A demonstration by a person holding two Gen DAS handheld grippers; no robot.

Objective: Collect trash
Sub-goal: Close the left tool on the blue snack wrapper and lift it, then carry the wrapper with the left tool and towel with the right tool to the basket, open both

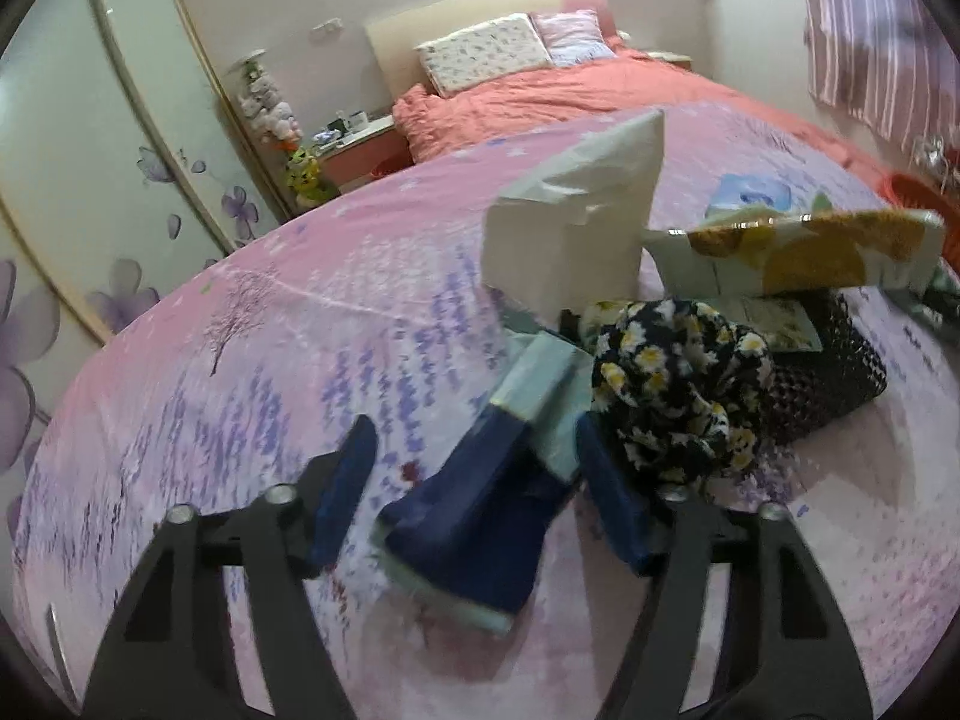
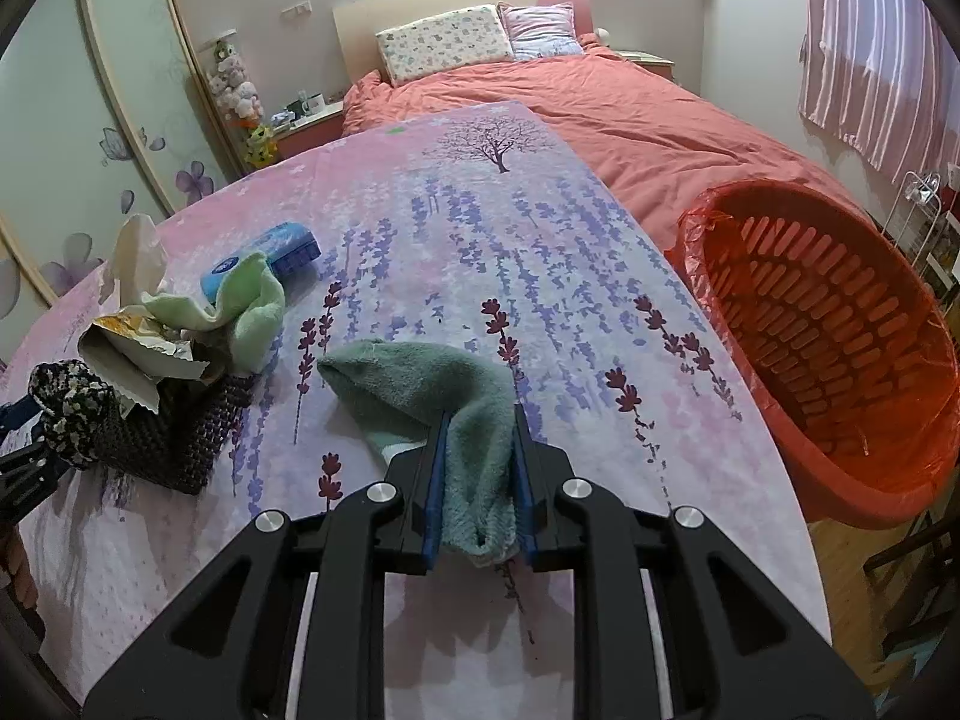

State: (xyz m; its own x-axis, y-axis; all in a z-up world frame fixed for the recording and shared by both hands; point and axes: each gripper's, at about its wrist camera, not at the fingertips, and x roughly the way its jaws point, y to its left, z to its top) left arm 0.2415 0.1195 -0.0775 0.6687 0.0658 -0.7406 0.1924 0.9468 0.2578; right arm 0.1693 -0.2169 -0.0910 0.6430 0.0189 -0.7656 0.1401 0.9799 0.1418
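My right gripper is shut on a teal towel that drapes onto the lavender-print tablecloth. A red slatted basket lined with a red bag stands right of the table. My left gripper is open, its blue fingers on either side of a dark blue and teal packet lying on the cloth. Beyond it stand a white paper bag, a yellow-print wrapper and a floral cloth.
A dark woven box holds crumpled wrappers. A light green cloth, a blue tissue pack and white paper lie at the left. A bed with a coral duvet is behind the table.
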